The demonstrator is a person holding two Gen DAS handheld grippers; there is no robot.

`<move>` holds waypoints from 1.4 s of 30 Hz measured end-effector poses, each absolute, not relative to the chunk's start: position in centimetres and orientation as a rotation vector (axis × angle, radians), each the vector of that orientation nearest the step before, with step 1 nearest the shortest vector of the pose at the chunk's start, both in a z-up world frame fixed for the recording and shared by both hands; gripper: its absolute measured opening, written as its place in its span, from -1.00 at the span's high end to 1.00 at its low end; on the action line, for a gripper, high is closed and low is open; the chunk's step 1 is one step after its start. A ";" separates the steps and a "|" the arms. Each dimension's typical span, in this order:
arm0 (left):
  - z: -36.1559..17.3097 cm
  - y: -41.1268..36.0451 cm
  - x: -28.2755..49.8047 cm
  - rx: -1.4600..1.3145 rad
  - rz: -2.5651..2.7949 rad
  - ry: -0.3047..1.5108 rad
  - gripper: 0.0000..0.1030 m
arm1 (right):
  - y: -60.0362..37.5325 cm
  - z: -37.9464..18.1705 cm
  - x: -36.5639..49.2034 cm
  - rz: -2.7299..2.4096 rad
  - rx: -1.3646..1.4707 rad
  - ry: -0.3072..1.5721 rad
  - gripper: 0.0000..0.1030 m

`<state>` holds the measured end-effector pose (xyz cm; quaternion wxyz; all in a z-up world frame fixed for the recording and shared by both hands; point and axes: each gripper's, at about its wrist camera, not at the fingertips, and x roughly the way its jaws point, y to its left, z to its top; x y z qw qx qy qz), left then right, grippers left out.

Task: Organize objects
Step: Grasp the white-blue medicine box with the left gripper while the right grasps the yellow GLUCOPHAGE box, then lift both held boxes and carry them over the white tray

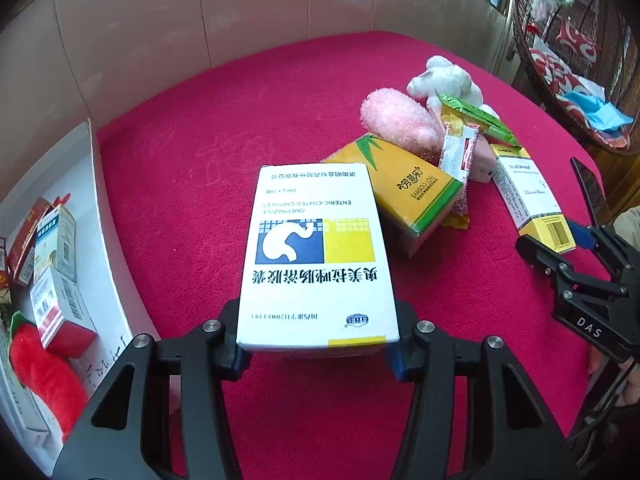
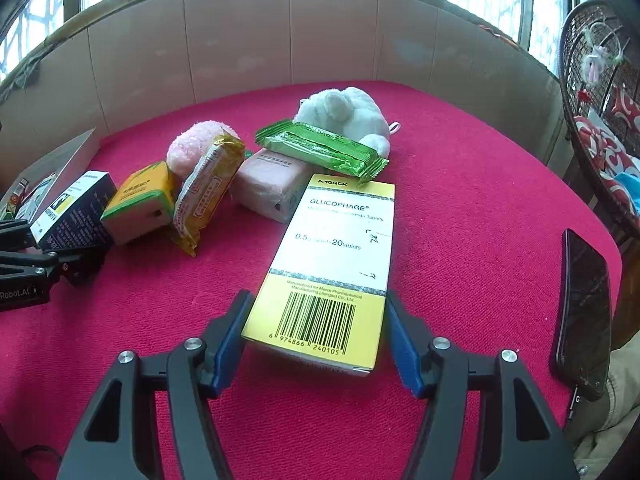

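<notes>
My left gripper [image 1: 318,354] is shut on a white omeprazole box [image 1: 316,256] with a blue and yellow panel, held above the red cloth; the box also shows in the right wrist view [image 2: 74,212]. My right gripper [image 2: 316,340] stands around the near end of a yellow and white Glucophage box [image 2: 332,264] lying on the cloth; the jaws look just apart from its sides. That box also shows in the left wrist view [image 1: 528,196], with the right gripper [image 1: 560,248] at it.
A white bin [image 1: 100,216] at the left holds several boxes and a red plush [image 1: 44,372]. On the red cloth [image 2: 460,200] lie a yellow tissue pack [image 1: 404,188], pink plush [image 1: 396,120], white plush [image 2: 344,114], green wrapper [image 2: 320,148], orange snack bar [image 2: 208,188], pink pack [image 2: 268,184]. A phone [image 2: 584,312] lies at the right.
</notes>
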<state>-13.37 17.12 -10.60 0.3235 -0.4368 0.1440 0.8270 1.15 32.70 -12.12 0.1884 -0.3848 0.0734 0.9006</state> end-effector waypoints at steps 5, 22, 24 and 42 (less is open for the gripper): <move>-8.8 15.1 -10.1 -1.030 2.223 0.285 0.01 | 32.8 -11.9 1.6 2.544 -1.061 0.219 -0.22; -4.9 9.1 -2.8 -0.812 2.372 0.156 0.01 | 33.6 -12.2 1.4 2.561 -1.037 0.275 -0.22; -4.7 8.8 -2.7 -0.797 2.380 0.146 0.01 | 33.5 -12.2 1.4 2.559 -1.039 0.271 -0.22; -2.0 5.6 -0.8 -0.632 2.503 0.080 0.01 | 31.5 -10.7 3.6 2.641 -0.878 0.249 -0.18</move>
